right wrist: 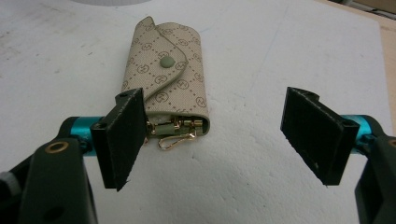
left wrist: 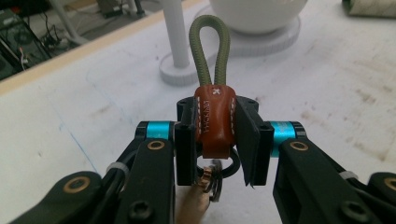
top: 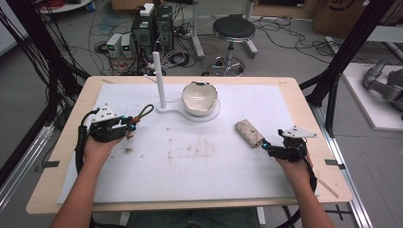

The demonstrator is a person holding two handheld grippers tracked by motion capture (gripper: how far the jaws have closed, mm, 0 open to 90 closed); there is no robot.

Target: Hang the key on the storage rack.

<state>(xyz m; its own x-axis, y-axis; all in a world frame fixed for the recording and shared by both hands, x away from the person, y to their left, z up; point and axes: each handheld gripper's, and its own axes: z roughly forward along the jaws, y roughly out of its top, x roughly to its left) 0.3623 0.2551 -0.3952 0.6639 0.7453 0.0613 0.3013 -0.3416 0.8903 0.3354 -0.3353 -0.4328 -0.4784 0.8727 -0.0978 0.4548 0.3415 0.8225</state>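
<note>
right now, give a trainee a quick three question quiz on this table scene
1. True or false: the left gripper is shut on the brown leather key fob.
2. What lies just ahead of the right gripper's open jaws?
3. The white bowl sits: A) on the white stand's base B) on the bare table.

Key: 1 true. 2 the patterned key pouch, flat on the white mat. 3 A.

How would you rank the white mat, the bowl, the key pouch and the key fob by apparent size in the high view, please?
1. white mat
2. bowl
3. key pouch
4. key fob, slimmer than the pouch, though similar in length
</note>
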